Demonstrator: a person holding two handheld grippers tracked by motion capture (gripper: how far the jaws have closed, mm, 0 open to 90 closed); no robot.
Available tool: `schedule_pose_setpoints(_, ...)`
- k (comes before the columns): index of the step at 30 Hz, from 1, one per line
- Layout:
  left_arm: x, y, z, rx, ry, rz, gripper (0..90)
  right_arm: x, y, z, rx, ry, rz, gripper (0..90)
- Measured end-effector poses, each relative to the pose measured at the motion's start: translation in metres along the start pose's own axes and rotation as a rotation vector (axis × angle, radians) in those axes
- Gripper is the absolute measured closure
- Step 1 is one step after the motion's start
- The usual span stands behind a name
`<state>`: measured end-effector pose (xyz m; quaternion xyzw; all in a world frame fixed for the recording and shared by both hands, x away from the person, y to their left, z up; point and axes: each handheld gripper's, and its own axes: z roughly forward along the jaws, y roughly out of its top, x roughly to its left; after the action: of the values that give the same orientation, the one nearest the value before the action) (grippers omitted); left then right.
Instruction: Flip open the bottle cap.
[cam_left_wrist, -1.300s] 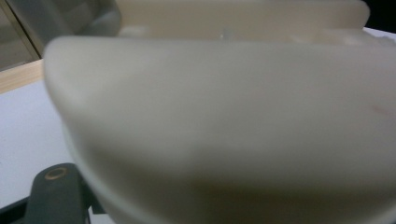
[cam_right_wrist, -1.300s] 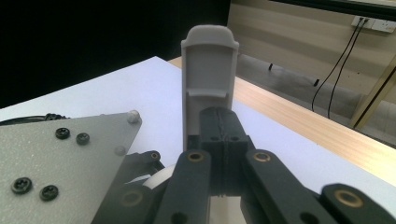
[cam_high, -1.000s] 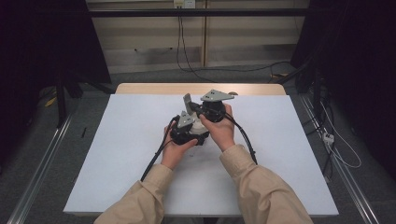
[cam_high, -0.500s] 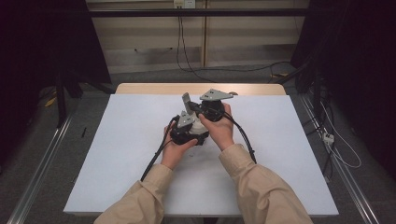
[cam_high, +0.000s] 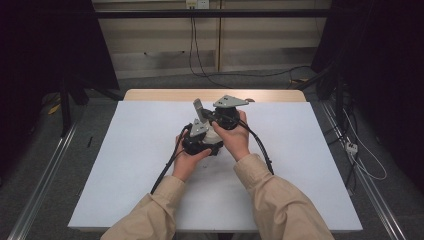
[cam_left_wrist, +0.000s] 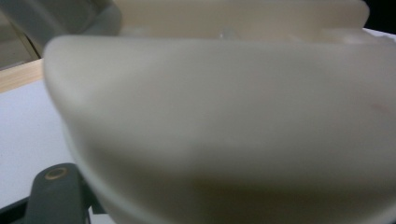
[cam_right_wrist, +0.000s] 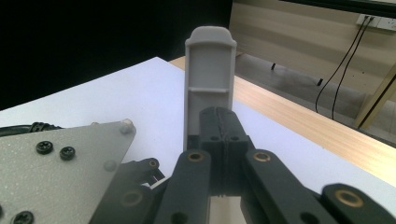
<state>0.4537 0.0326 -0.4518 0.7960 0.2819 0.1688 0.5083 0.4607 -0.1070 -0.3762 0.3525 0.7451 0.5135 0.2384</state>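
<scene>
At the middle of the white desk (cam_high: 125, 165) both of my hand-held tools are bunched together, left hand (cam_high: 186, 161) and right hand (cam_high: 238, 141) almost touching. The left gripper (cam_high: 202, 142) sits lower and nearer me. Its fingers are closed down, and a pale cream part (cam_left_wrist: 224, 116) sits so tight against its camera that I cannot tell whether they pinch it.

The right gripper (cam_right_wrist: 219, 122) has its fingers narrowed until the two tips meet. A slim grey piece (cam_right_wrist: 208, 70) stands upright right at those tips, above the desk. I cannot tell whether the tips clamp its lower edge or only rest against it.

This looks to me like fitting the grey piece to the cream part. To do it well I would keep the left hand rigid as the anchor and keep the grey piece upright rather than letting it lean. I would press along its length in small steps and confirm the grip before pushing, since a thin piece held near one end could twist out.
</scene>
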Motion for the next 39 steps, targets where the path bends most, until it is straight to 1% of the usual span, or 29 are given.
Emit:
schedule_pose_setpoints(5, 0.0000, 0.0000, 0.0000, 0.001, 0.000, 0.002, 18.8, -0.0003, -0.0006, 0.0012, -0.002, 0.003, 0.003, 90.0)
schedule_pose_setpoints(6, -0.0005, -0.0001, 0.0004, 0.000, -0.008, -0.007, 18.8, -0.0003, -0.0006, 0.0012, -0.002, 0.003, 0.003, 90.0)
schedule_pose_setpoints(7, -0.0006, -0.0001, 0.0004, 0.000, -0.008, -0.008, 18.9, -0.0003, -0.0007, 0.0015, -0.001, 0.004, 0.003, 90.0)
schedule_pose_setpoints(8, -0.0001, 0.0000, 0.0000, 0.001, 0.000, 0.001, 18.9, -0.0003, -0.0006, 0.0022, 0.000, 0.003, 0.002, 90.0)
schedule_pose_setpoints(11, 0.0000, 0.0000, -0.0001, 0.001, 0.000, 0.002, 18.9, -0.0001, -0.0003, 0.0026, 0.000, 0.003, 0.002, 90.0)
schedule_pose_setpoints(13, -0.0006, -0.0002, 0.0004, -0.001, -0.008, -0.007, 18.9, -0.0005, -0.0006, 0.0031, -0.001, 0.004, 0.004, 90.0)
schedule_pose_setpoints(14, -0.0005, -0.0002, 0.0004, 0.000, -0.009, -0.006, 18.9, -0.0005, -0.0007, 0.0032, 0.000, 0.004, 0.005, 90.0)
schedule_pose_setpoints(15, 0.0002, 0.0000, -0.0001, 0.002, -0.002, 0.005, 18.9, -0.0005, -0.0007, 0.0032, 0.000, 0.004, 0.005, 90.0)
schedule_pose_setpoints(16, 0.0001, 0.0000, 0.0000, 0.001, -0.003, 0.003, 18.9, -0.0004, -0.0007, 0.0034, 0.000, 0.004, 0.005, 90.0)
schedule_pose_setpoints(17, -0.0005, -0.0002, 0.0004, 0.000, -0.010, -0.007, 18.9, -0.0004, -0.0007, 0.0037, 0.001, 0.004, 0.003, 90.0)
schedule_pose_setpoints(18, 0.0002, 0.0000, -0.0001, 0.001, 0.000, 0.005, 18.9, -0.0003, -0.0004, 0.0043, 0.005, 0.005, 0.004, 90.0)
schedule_pose_setpoints(30, 0.0001, 0.0000, -0.0001, 0.002, -0.001, 0.002, 18.9, -0.0004, -0.0021, 0.0072, 0.010, 0.012, 0.016, 90.0)
schedule_pose_setpoints(33, 0.0001, 0.0000, -0.0001, 0.002, -0.002, 0.002, 18.9, -0.0003, -0.0025, 0.0077, 0.013, 0.013, 0.012, 90.0)
schedule_pose_setpoints(34, -0.0005, -0.0002, 0.0002, 0.001, -0.009, -0.007, 18.9, -0.0004, -0.0026, 0.0078, 0.014, 0.013, 0.013, 90.0)
schedule_pose_setpoints(36, 0.0001, 0.0000, -0.0002, 0.003, 0.000, 0.003, 18.9, -0.0004, -0.0030, 0.0083, 0.015, 0.014, 0.015, 90.0)
schedule_pose_setpoints(39, 0.0002, 0.0000, -0.0003, 0.003, -0.001, 0.001, 18.9, -0.0007, -0.0039, 0.0096, 0.016, 0.018, 0.016, 90.0)
